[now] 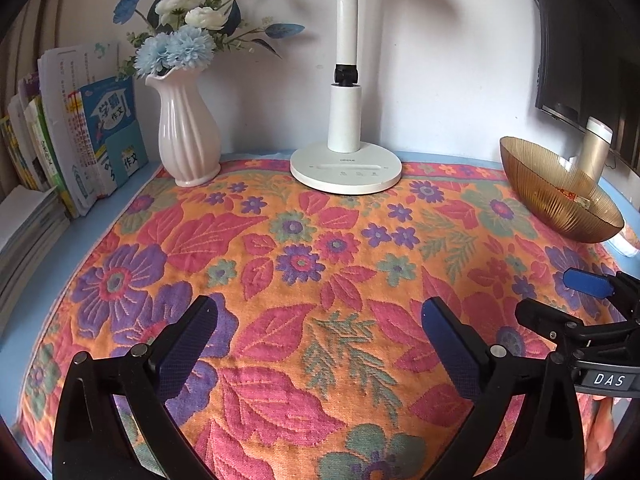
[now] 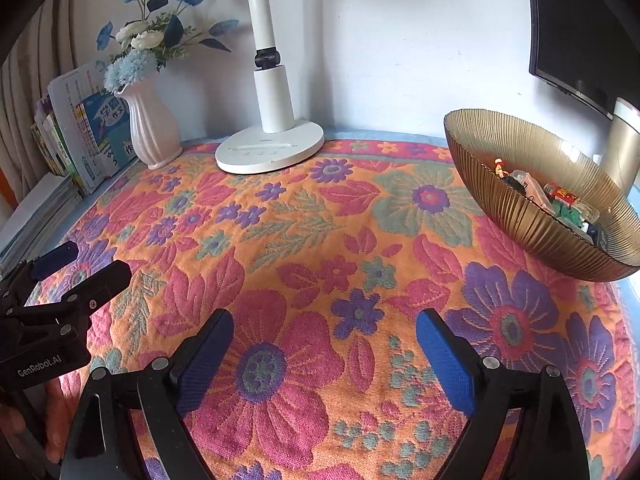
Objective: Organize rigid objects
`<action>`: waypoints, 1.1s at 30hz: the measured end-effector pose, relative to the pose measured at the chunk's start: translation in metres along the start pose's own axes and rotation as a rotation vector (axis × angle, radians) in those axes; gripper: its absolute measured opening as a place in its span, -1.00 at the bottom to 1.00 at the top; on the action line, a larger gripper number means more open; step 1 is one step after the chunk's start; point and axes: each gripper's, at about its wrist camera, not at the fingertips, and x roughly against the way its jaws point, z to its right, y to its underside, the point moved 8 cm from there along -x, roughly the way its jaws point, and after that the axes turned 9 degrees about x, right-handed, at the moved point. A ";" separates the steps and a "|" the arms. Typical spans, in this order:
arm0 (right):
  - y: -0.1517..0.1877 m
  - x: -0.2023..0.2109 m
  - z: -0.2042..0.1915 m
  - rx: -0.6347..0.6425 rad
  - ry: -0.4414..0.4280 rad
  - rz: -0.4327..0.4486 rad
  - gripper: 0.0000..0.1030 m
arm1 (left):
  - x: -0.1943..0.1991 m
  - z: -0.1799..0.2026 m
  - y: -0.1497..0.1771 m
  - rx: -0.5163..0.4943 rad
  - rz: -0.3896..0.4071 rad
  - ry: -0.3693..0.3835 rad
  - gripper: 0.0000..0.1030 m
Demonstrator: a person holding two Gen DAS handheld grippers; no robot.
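Right wrist view: my right gripper (image 2: 325,354) gapes empty over the floral woven cloth (image 2: 304,240) — small toys (image 2: 548,200) lie in the ribbed amber glass bowl (image 2: 532,236); left gripper (image 1: 319,340) spread wide too.

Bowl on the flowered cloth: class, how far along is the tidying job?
Done: small toys lie together in the gold bowl. In hand: nothing; the left gripper and the right gripper are both open and empty. Left: no loose item shows on the cloth, so the job looks nearly finished.
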 end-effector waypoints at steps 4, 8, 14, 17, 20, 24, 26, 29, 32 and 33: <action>0.000 -0.002 0.000 -0.002 -0.002 -0.008 0.80 | 0.000 -0.001 0.000 0.003 -0.002 -0.001 0.98; 0.000 -0.002 0.001 -0.003 -0.001 -0.011 0.80 | 0.000 -0.001 0.000 0.002 -0.001 -0.004 0.98; 0.001 -0.004 0.001 -0.002 0.001 -0.020 0.80 | 0.000 0.000 0.000 0.000 0.000 0.000 0.98; 0.001 -0.004 0.002 -0.003 0.000 -0.020 0.80 | 0.000 0.000 0.000 0.002 0.000 -0.003 0.98; 0.002 -0.004 0.002 -0.002 0.000 -0.023 0.81 | 0.000 0.000 0.000 0.002 0.000 -0.003 0.98; 0.002 -0.005 0.003 -0.001 0.000 -0.026 0.81 | 0.000 0.000 0.000 0.003 0.000 -0.003 0.98; 0.002 -0.005 0.003 -0.001 -0.001 -0.026 0.81 | 0.000 0.000 0.000 0.003 0.001 -0.004 0.98; 0.002 -0.005 0.003 -0.001 0.000 -0.030 0.81 | 0.000 0.000 0.000 0.003 0.000 -0.003 0.98; 0.002 -0.006 0.003 0.000 -0.001 -0.031 0.81 | 0.000 0.000 0.000 0.004 0.000 -0.004 0.98; 0.002 -0.006 0.003 0.000 -0.001 -0.031 0.81 | 0.000 0.000 0.000 0.004 0.000 -0.004 0.98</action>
